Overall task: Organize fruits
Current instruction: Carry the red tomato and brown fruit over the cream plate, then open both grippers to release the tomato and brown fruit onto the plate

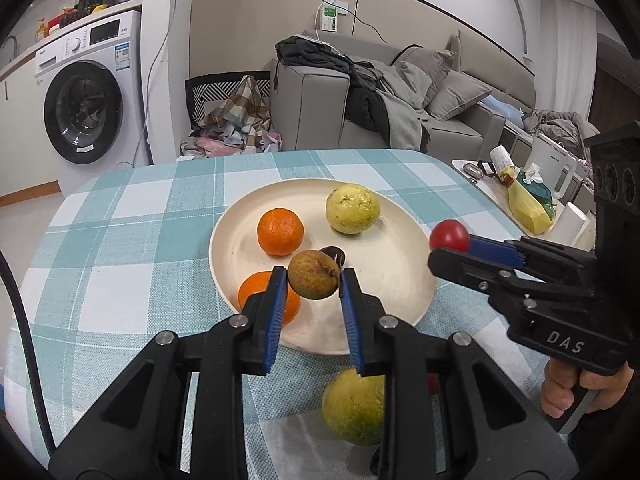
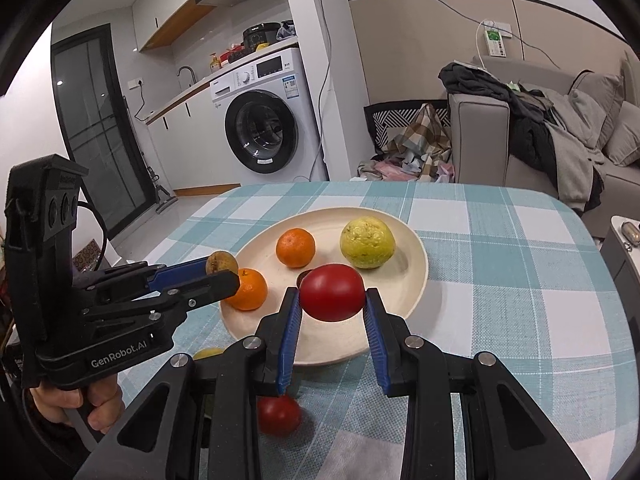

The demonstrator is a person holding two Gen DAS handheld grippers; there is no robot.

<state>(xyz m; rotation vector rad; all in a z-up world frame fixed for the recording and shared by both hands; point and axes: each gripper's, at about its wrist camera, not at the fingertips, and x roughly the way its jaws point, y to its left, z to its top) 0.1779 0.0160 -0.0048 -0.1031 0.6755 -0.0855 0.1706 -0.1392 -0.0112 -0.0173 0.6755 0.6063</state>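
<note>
A cream plate (image 1: 384,280) (image 2: 412,280) on the checked tablecloth holds two oranges (image 1: 280,231) (image 2: 295,247) and a yellow-green guava (image 1: 352,208) (image 2: 367,242). My left gripper (image 1: 314,280) is shut on a small brown fruit (image 1: 313,275) (image 2: 221,263) above the plate's near edge. My right gripper (image 2: 331,294) is shut on a red tomato (image 2: 331,292) (image 1: 449,235) above the plate's right side. A second green fruit (image 1: 352,406) and a second tomato (image 2: 278,414) lie on the cloth in front of the plate.
A small dark object (image 1: 334,255) lies on the plate under the brown fruit. A side table (image 1: 500,200) with a yellow bag stands at the right. A sofa (image 1: 400,100), a washing machine (image 1: 88,100) and a laundry basket stand behind the table.
</note>
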